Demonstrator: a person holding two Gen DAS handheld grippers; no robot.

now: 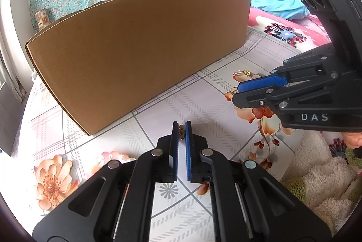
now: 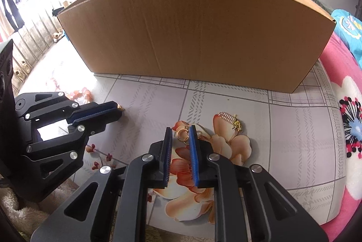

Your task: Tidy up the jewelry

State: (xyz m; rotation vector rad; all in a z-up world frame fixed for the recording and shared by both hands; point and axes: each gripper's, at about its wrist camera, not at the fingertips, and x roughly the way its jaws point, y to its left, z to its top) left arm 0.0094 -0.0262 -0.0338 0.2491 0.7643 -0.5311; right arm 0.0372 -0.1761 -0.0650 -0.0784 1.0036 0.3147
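Left wrist view: left gripper (image 1: 181,127) pinches a small brass earring (image 1: 181,130) at frame centre, before the cardboard box (image 1: 135,47). Right wrist view: right gripper (image 2: 180,131), narrowly spread, straddles gold rings (image 2: 183,134) on the floral sheet (image 2: 294,129); a gold clasp (image 2: 230,121) lies just right.

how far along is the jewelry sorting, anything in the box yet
Nothing visibly done: neither view shows inside the cardboard box. In hand: the left gripper is closed on a small gold ornament; the right gripper straddles a cluster of gold rings on the sheet, jaws apparently not yet closed. Left: a gold clip-like piece lies untouched beside the rings.
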